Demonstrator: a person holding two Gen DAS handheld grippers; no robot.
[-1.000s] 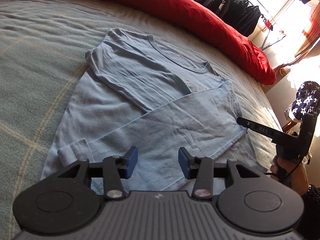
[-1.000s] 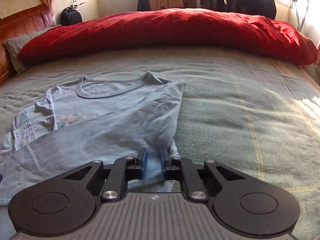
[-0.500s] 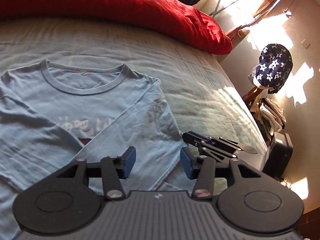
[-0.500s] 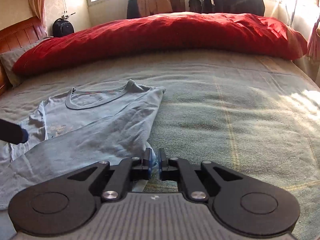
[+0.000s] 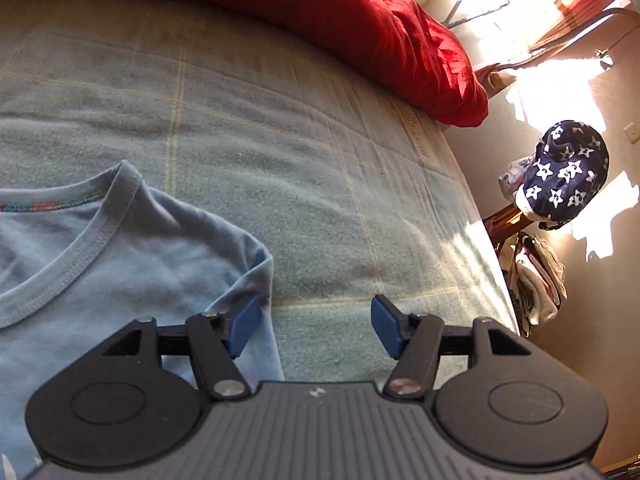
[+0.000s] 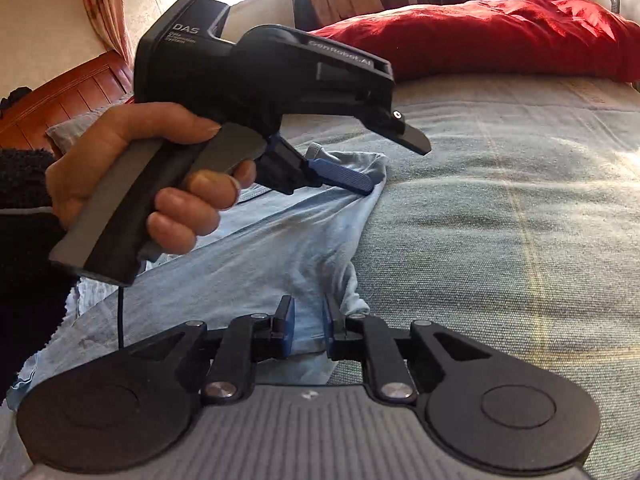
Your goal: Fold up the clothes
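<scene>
Blue shirt (image 5: 120, 280) lies partly folded on the left side of the bed (image 5: 320, 160).
Left gripper (image 5: 316, 330) over its shoulder corner, jaws wide, just been opening, nothing between. Right gripper (image 6: 308, 330) at the near hem, jaws narrow, just been opening, cloth between; can't tell if pinched. Red quilt (image 6: 500, 32) at far end.

My two wrist cameras look down low and close over the bed (image 5: 304, 168), sharing the blue T-shirt's (image 5: 132, 264) shoulder and the red duvet (image 6: 480, 32).
</scene>
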